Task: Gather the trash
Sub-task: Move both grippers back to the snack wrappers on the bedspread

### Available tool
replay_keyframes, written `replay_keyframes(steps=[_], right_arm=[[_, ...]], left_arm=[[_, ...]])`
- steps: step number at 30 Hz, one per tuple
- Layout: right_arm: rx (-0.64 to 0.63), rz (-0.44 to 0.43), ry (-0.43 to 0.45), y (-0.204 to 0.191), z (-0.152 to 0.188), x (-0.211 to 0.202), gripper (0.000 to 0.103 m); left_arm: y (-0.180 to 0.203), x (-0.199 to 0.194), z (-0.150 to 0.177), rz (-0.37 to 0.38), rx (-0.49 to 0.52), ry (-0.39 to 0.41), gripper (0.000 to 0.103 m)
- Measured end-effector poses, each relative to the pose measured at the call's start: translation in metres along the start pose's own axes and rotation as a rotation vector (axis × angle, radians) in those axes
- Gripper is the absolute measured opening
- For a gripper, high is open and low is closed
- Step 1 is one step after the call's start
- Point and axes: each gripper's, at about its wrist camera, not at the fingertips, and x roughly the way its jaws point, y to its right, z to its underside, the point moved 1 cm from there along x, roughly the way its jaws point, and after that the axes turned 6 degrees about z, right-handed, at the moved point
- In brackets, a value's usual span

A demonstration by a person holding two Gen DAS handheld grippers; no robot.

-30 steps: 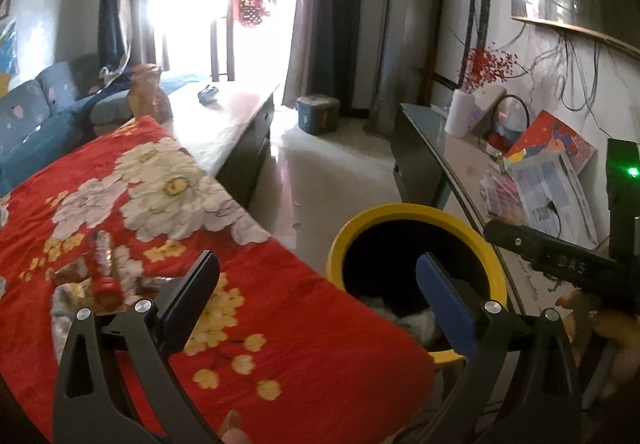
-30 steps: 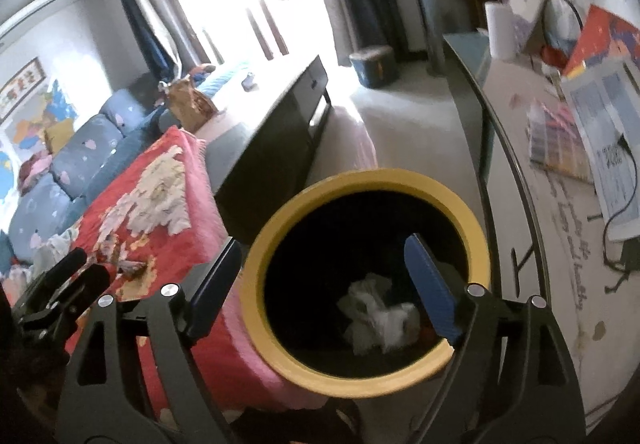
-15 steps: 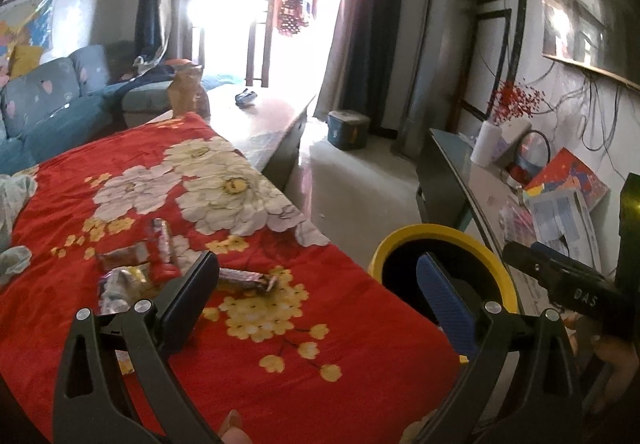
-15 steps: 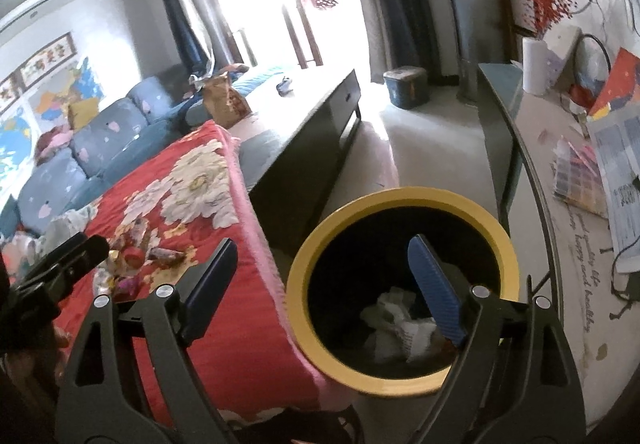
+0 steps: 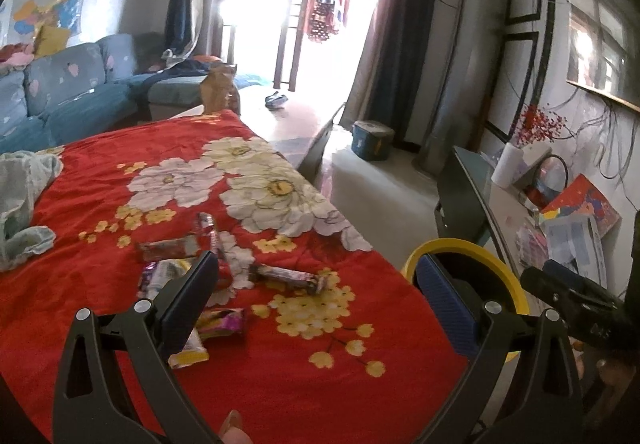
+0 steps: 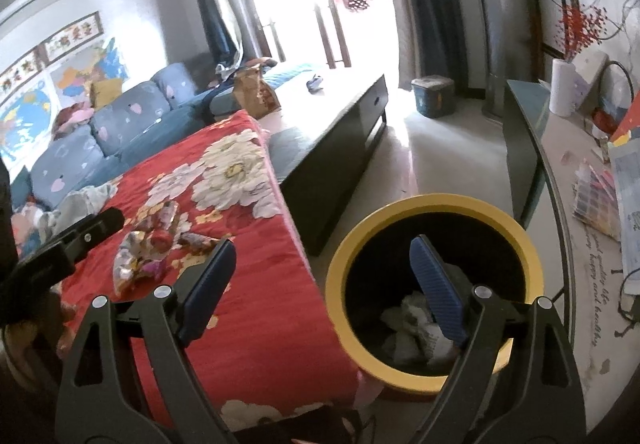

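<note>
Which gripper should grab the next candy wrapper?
Probably the left gripper: it is open, with the wrappers right ahead. The right gripper, also open, faces the bin.

Wrappers on the cloth, bin off its right edge.

From the left wrist view, wrappers [image 5: 224, 276] lay clustered on the cloth [image 5: 120, 204] near centre, one bar [image 5: 288, 278] at 3 o'clock of the cluster. A rag [image 5: 20, 204] lay at 9 o'clock on the cloth. The bin [image 5: 504, 272] stood on the floor at 3 o'clock, just beside the cloth's edge, with paper [image 6: 412, 328] lying in it. A bag [image 5: 218, 92] stood behind the cloth at 12 o'clock, a sofa [image 5: 60, 92] at 10 o'clock. A box [image 5: 372, 140] sat on the floor at 1 o'clock. A desk [image 6: 568, 172] ran right of the bin, with papers [image 6: 596, 200] on it.
</note>
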Motion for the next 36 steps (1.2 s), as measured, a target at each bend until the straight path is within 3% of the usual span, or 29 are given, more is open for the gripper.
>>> replay_keyframes(steps=[20,36], right_arm=[[-0.137,-0.096,-0.036,-0.064,0.012,-0.001,0.081],[-0.209,-0.199,-0.091,-0.121,0.017,0.014,0.081]], left_arm=[[-0.053,-0.022,-0.001,-0.072,-0.099,0.021,0.096],[-0.128,-0.05,0.005,-0.164,-0.26,0.034,0.096]])
